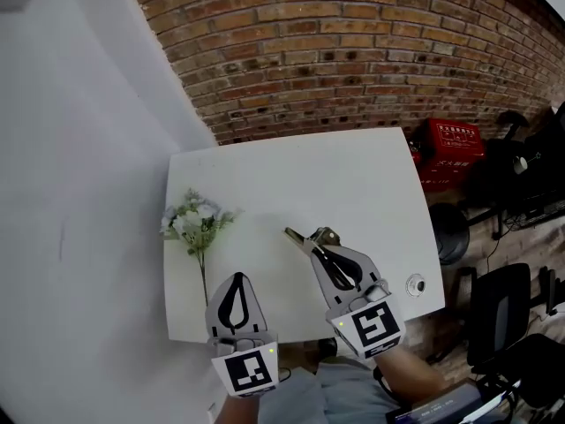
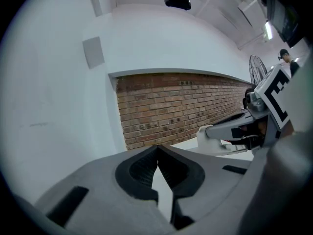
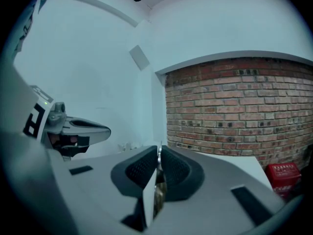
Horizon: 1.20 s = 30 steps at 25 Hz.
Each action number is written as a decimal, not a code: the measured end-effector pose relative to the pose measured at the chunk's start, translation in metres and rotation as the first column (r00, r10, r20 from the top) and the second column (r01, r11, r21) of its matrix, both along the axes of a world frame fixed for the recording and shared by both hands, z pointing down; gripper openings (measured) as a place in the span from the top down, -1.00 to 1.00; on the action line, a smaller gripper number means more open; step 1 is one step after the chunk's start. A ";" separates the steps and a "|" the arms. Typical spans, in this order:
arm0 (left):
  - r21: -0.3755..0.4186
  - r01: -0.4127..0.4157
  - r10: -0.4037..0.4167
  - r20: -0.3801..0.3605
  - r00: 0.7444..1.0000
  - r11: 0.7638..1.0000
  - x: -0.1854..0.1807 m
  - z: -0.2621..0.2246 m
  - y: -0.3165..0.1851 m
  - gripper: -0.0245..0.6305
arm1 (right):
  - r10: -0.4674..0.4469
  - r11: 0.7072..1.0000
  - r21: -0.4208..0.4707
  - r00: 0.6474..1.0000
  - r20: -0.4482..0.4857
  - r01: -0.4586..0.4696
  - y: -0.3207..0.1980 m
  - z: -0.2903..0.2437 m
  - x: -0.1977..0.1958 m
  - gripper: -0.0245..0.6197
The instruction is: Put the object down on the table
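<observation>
On the left of the white surface (image 1: 353, 175) a small bunch of flowers (image 1: 196, 221) lies with its stem towards you. Just right of that stem, at the near edge, your left hand-held gripper (image 1: 237, 278) has its jaws together at the tips with nothing between them; its own view (image 2: 157, 148) shows the same.

Further right, over the middle of the surface, your right hand-held gripper (image 1: 320, 247) is narrow and clamped on a thin metal piece (image 1: 305, 236). The piece sticks out past the tips towards the far left, and it shows between the pads in the right gripper view (image 3: 157, 192). Whether it already touches the surface cannot be told from here.

So you seem to be at the lowering step, with the release not yet made. Next, bring the piece down until it rests flat on the bare patch ahead, well clear of the flowers. Then open the jaws and draw back without dragging it.
</observation>
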<state>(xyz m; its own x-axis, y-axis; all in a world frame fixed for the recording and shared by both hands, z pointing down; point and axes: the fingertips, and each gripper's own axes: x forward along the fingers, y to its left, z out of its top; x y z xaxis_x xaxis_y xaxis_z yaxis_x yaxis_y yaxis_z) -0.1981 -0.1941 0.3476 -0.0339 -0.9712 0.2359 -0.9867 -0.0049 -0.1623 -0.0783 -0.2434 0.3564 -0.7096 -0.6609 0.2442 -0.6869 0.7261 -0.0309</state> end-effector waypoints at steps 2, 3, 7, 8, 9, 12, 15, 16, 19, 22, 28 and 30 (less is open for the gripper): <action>-0.015 -0.009 0.009 -0.004 1.000 1.000 -0.004 0.008 -0.006 0.90 | 0.004 1.000 -0.016 1.000 -0.006 -0.004 -0.006 0.009 -0.005 0.82; -0.024 -0.014 0.014 -0.007 1.000 1.000 -0.005 0.013 -0.009 0.90 | 0.006 1.000 -0.022 1.000 -0.011 -0.007 -0.009 0.013 -0.007 0.82; -0.055 -0.029 0.028 -0.028 0.999 0.998 -0.011 0.030 -0.018 0.90 | 0.019 0.999 -0.039 0.999 -0.030 -0.020 -0.021 0.033 -0.013 0.82; -0.065 -0.033 0.031 -0.034 0.999 0.997 -0.013 0.035 -0.020 0.90 | 0.021 0.999 -0.044 0.999 -0.036 -0.023 -0.024 0.038 -0.014 0.82; -0.075 -0.035 0.033 -0.038 0.999 0.997 -0.015 0.040 -0.022 0.90 | 0.024 0.999 -0.044 0.999 -0.045 -0.026 -0.027 0.044 -0.014 0.82; -0.098 -0.036 0.032 -0.047 0.998 0.994 -0.024 0.053 -0.030 0.90 | 0.027 0.998 -0.052 0.998 -0.062 -0.030 -0.036 0.058 -0.019 0.82; -0.118 -0.035 0.028 -0.053 0.998 0.992 -0.035 0.067 -0.036 0.90 | 0.032 0.997 -0.070 0.997 -0.075 -0.037 -0.042 0.074 -0.024 0.82; -0.125 -0.035 0.028 -0.055 0.998 0.992 -0.037 0.071 -0.037 0.90 | 0.034 0.996 -0.084 0.996 -0.083 -0.041 -0.043 0.080 -0.024 0.82; -0.151 -0.040 0.031 -0.058 0.998 0.988 -0.042 0.084 -0.039 0.90 | 0.040 0.992 -0.114 0.994 -0.100 -0.051 -0.047 0.097 -0.025 0.82; -0.176 -0.037 0.027 -0.062 0.998 0.984 -0.050 0.097 -0.041 0.90 | 0.046 0.988 -0.142 0.993 -0.112 -0.062 -0.049 0.111 -0.027 0.82; -0.202 -0.039 0.026 -0.070 0.997 0.979 -0.057 0.114 -0.047 0.90 | 0.049 0.984 -0.163 0.992 -0.119 -0.068 -0.053 0.129 -0.033 0.82; -0.207 -0.044 0.030 -0.071 0.997 0.977 -0.057 0.117 -0.049 0.90 | 0.049 0.980 -0.188 0.991 -0.123 -0.072 -0.053 0.133 -0.035 0.82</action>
<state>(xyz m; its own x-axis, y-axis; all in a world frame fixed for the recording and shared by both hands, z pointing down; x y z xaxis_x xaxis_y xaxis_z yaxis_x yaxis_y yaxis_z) -0.2549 -0.2430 0.4647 0.0237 -0.9010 0.4333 -0.9938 -0.0683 -0.0876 -0.1130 -0.2966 0.4891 -0.6289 -0.6343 0.4496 -0.7363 0.6717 -0.0822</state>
